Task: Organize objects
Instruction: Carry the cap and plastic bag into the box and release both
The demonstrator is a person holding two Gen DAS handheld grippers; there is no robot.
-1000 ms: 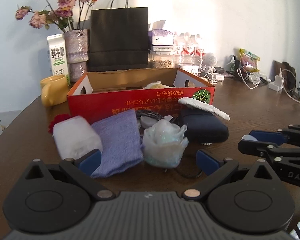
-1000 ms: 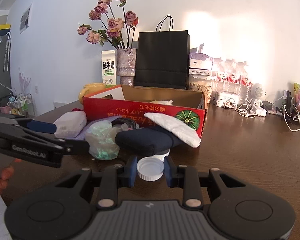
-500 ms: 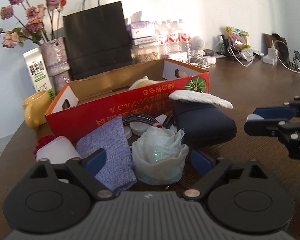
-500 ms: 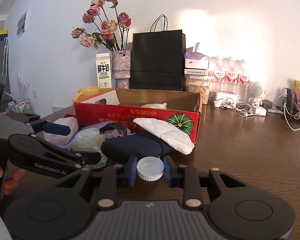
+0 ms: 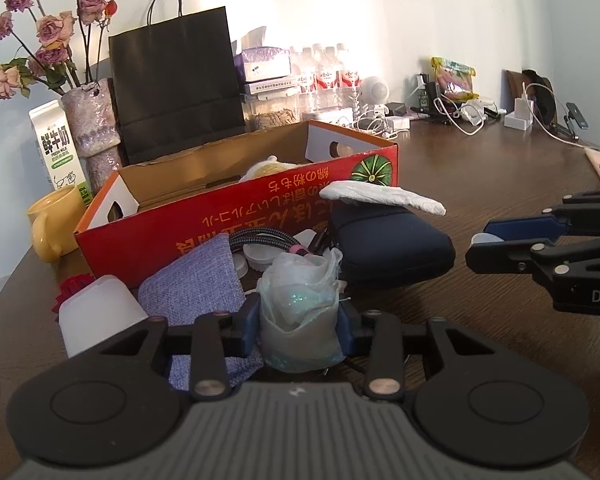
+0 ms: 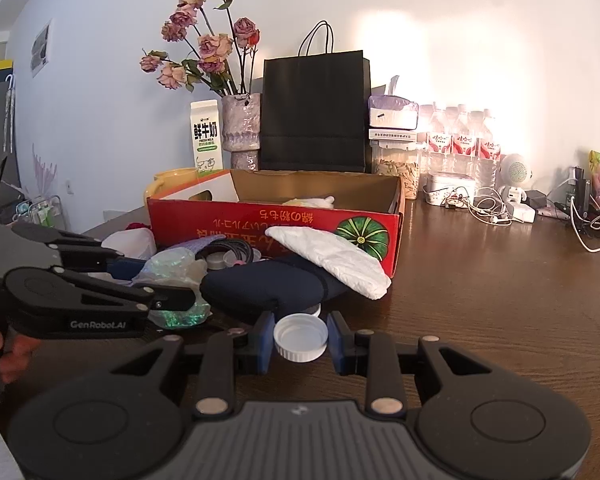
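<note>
Left gripper (image 5: 299,322) has closed on plastic bundle (image 5: 300,312) — tilted downward.

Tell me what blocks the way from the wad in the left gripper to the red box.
The wad, clamped as the left gripper just closed, has bottle caps and a coiled cable before the box, whose near wall it must clear.

Your left gripper's (image 5: 300,326) body hides the base of the crumpled plastic bundle (image 5: 300,304) and the near end of the purple cloth (image 5: 198,300). The cardboard box (image 5: 236,216) ahead conceals most of its pale contents. The other gripper (image 5: 548,248) runs off the frame's right edge.
</note>
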